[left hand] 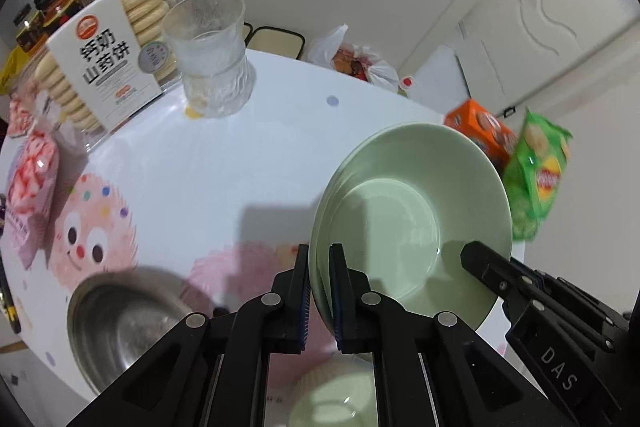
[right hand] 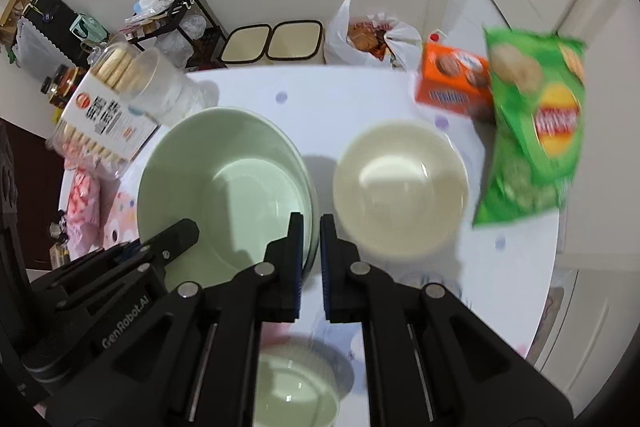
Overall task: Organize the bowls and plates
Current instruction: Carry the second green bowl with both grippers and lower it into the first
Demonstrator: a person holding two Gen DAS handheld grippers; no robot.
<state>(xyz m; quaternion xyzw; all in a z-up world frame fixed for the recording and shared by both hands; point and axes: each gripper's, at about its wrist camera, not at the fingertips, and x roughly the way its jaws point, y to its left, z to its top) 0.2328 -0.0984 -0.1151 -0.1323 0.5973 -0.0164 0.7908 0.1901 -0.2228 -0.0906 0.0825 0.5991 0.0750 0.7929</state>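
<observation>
With my left gripper pinched on the near rim of the green plates, two of them nested and tilted up off the table, I see my right gripper beside their right edge, its jaws nearly together, though I cannot tell whether they hold that rim. Just right of the plates sits a cream bowl, a small green bowl lies below my fingers, and a steel bowl rests on the left. A glass cup, biscuit box and chip bag ring the tabletop.
</observation>
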